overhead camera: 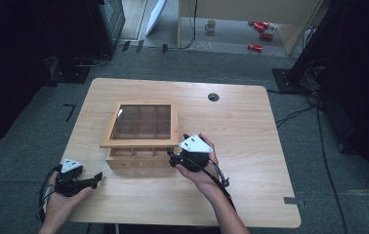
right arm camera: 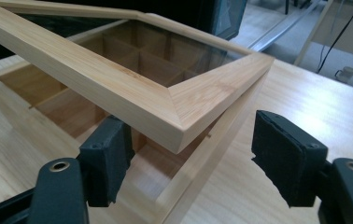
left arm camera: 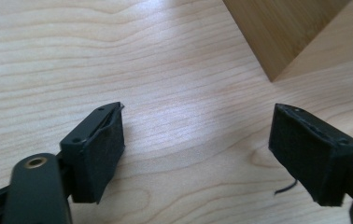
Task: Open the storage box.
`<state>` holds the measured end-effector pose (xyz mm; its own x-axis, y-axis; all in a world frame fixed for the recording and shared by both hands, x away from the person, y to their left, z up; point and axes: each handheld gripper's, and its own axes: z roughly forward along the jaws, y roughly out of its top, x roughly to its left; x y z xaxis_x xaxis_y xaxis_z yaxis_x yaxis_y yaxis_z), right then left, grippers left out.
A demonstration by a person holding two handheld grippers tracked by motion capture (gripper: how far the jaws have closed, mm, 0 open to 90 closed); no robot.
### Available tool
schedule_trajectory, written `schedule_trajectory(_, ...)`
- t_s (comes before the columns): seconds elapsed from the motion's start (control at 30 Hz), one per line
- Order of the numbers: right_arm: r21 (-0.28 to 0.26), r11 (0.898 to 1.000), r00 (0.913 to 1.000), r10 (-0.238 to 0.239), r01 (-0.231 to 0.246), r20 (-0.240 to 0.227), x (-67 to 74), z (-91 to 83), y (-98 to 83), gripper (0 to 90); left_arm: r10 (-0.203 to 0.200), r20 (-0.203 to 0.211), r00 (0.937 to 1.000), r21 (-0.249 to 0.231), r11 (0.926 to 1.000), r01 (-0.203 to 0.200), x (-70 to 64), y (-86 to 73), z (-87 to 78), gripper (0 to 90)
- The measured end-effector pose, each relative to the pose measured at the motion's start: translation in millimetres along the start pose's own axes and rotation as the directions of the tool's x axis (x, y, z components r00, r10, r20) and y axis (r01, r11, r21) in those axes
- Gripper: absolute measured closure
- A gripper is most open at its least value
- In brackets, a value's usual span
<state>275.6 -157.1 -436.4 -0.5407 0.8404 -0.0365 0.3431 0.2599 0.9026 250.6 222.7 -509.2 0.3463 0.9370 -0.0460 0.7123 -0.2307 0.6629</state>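
A wooden tea box [overhead camera: 136, 163] with inner compartments stands mid-table. Its glass-paned lid [overhead camera: 139, 142] is raised at the front, tilted up over the box. My right gripper [overhead camera: 174, 158] is at the box's front right corner, open. In the right gripper view the lid's corner [right arm camera: 198, 107] lies above and between the jaws of the right gripper [right arm camera: 193, 156]. One finger [right arm camera: 107, 158] sits under the lid's front rail and the other stands outside the box wall [right arm camera: 212, 154]. My left gripper [overhead camera: 97, 178] hovers low over bare table at the front left, open and empty [left arm camera: 195, 140], with a box corner [left arm camera: 277, 32] ahead.
The table [overhead camera: 251, 146] has a round cable hole [overhead camera: 213, 96] near its back edge. A mug [overhead camera: 210, 25] and red objects [overhead camera: 259, 34] lie on the floor beyond. Dark stands and cables flank the table on both sides.
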Motion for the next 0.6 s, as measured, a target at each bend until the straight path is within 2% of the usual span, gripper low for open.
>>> schedule_trajectory(0.07,-0.008,1.000,1.0000,-0.009,0.009,-0.003,-2.2,1.5,5.6,28.7,0.045,-0.018,0.9988,-0.007,0.9990,-0.045,-3.2,-2.3,2.4,13.1)
schedule_trajectory(0.1,-0.006,1.000,0.9999,-0.016,0.016,-0.001,-2.4,2.4,7.5,28.6,0.045,-0.018,0.9988,-0.007,0.9990,-0.045,-3.2,-2.3,2.4,12.3)
schedule_trajectory(0.13,-0.005,1.000,0.9998,-0.021,0.021,0.002,-2.4,3.1,9.5,28.6,0.056,-0.029,0.9980,-0.031,0.9979,-0.056,-4.6,-5.0,5.0,9.9)
schedule_trajectory(0.23,-0.009,0.999,0.9995,-0.032,0.033,0.006,-4.0,5.4,15.3,28.1,0.044,-0.037,0.9983,-0.050,0.9977,-0.046,-5.1,-6.2,6.3,8.9)
schedule_trajectory(0.37,-0.025,0.999,0.9994,-0.035,0.035,0.008,-6.2,8.2,23.0,28.0,0.043,-0.037,0.9984,-0.050,0.9977,-0.045,-5.1,-6.3,6.2,9.0)
schedule_trajectory(0.57,-0.079,0.996,0.9993,-0.037,0.036,-0.007,-15.0,9.6,38.9,27.4,0.036,-0.027,0.9990,-0.059,0.9976,-0.037,-3.6,-6.5,5.9,9.4)
schedule_trajectory(0.6,-0.091,0.994,0.9985,-0.054,0.053,-0.011,-18.8,10.4,46.0,27.2,0.031,-0.021,0.9993,-0.061,0.9976,-0.033,-2.9,-6.6,5.7,9.5)
